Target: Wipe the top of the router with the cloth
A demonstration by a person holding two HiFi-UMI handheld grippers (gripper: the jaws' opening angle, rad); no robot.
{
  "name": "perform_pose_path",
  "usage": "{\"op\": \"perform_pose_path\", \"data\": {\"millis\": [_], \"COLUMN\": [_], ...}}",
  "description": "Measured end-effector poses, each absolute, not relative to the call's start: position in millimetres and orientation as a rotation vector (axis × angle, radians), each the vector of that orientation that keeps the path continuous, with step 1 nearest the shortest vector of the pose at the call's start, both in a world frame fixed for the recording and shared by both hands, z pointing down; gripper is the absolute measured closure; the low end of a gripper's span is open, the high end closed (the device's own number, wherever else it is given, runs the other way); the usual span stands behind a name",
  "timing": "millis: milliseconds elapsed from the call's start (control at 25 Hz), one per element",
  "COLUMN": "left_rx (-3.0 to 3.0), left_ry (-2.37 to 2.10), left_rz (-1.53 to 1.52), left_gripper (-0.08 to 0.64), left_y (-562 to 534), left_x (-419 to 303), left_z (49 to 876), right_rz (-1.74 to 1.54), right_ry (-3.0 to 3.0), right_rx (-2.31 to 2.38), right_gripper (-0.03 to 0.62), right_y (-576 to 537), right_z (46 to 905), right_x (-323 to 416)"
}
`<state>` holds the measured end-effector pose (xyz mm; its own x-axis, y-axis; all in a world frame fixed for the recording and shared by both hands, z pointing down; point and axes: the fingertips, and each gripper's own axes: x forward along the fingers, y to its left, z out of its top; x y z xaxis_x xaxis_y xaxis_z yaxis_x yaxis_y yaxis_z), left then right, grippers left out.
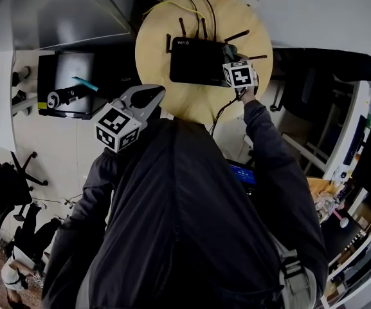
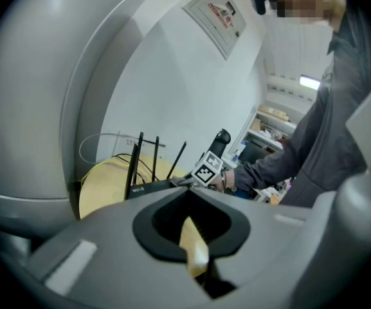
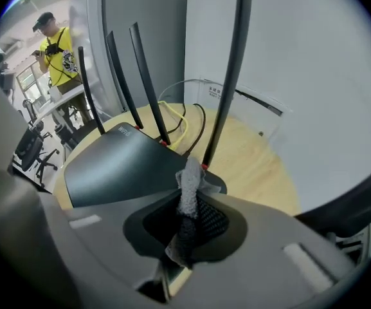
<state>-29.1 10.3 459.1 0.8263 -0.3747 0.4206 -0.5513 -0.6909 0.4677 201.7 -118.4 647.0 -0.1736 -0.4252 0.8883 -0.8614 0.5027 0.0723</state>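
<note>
A black router with several upright antennas sits on a round wooden table. My right gripper is at the router's right edge, shut on a grey mesh cloth. In the right gripper view the cloth stands just in front of the router's near corner, by the foot of one antenna. My left gripper hangs off the table's near-left edge, close to the person's chest. Its jaws look shut with nothing in them. From there the router and the right gripper's marker cube are visible ahead.
Yellow and black cables run off the table's far side toward the wall. A dark screen stands to the left of the table, and office chairs lower left. A person in a yellow shirt stands in the background.
</note>
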Motion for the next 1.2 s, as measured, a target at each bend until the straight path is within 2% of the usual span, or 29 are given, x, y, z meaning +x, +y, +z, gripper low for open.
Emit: {"op": "perform_pose_path", "data": {"millis": [600, 840, 960, 1200], "left_rx": [2.441, 2.459, 2.466, 2.475], "left_ry": [-0.598, -0.552, -0.535, -0.523], "left_rz": [0.408, 0.427, 0.438, 0.467], "left_gripper": [0.560, 0.560, 0.560, 0.560], "left_y": [16, 24, 26, 32], "left_x": [-30, -38, -47, -67], "left_z": [460, 462, 462, 463], "right_rz": [0.631, 0.618, 0.591, 0.572], "right_ry": [-1.815, -1.795, -1.899, -2.087], "right_rx": [0.994, 1.023, 1.036, 0.813], "right_gripper": [0.561, 0.561, 0.561, 0.561], "right_y": [-11, -9, -12, 26], "right_z": [647, 647, 630, 631], "right_x": [187, 184, 152, 31]}}
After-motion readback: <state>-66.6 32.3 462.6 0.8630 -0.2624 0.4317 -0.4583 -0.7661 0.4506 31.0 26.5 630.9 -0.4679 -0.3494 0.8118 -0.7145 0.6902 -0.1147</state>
